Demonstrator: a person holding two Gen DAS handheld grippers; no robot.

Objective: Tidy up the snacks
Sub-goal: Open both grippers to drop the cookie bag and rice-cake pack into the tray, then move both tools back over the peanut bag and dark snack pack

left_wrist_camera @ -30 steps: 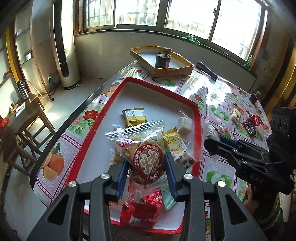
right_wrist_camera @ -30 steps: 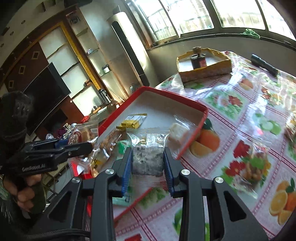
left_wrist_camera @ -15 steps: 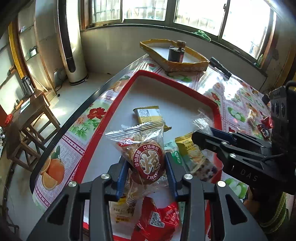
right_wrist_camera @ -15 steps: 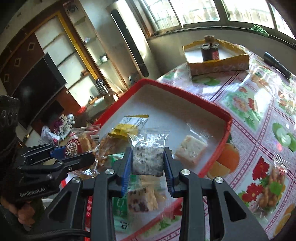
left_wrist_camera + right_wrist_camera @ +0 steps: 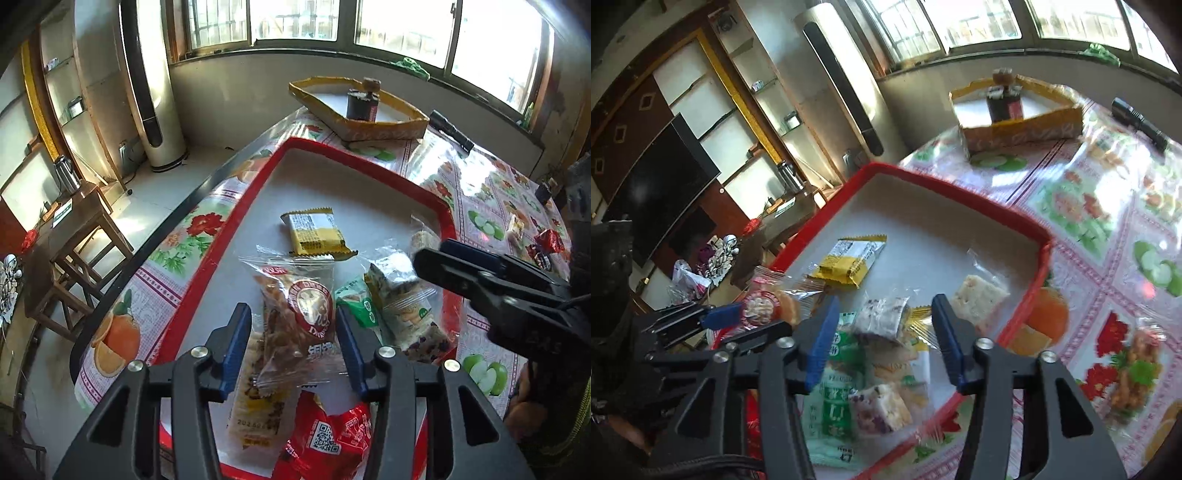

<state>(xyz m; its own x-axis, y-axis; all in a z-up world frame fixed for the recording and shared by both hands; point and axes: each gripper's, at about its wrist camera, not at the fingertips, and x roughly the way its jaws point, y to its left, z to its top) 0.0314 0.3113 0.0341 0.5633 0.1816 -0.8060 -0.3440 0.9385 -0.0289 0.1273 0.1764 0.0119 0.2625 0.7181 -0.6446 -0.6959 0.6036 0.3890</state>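
1. Two grippers hang over the red tray (image 5: 258, 192), jaws just parted. The left gripper (image 5: 293, 328) straddles a round-label cookie pack (image 5: 299, 314), pads clear, its long axis running near to far.
2. The right gripper (image 5: 882, 332) stands open over a speckled nougat bar (image 5: 882, 317).
3. Only the right wrist view shows the wrapped snack (image 5: 1137, 362) lying outside on the tablecloth (image 5: 1108, 221).

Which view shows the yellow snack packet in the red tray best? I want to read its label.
The left wrist view. There the yellow snack packet lies flat and sharp in the red tray, its white label panel facing the camera. In the right wrist view the packet appears slanted and smaller, its print harder to make out.
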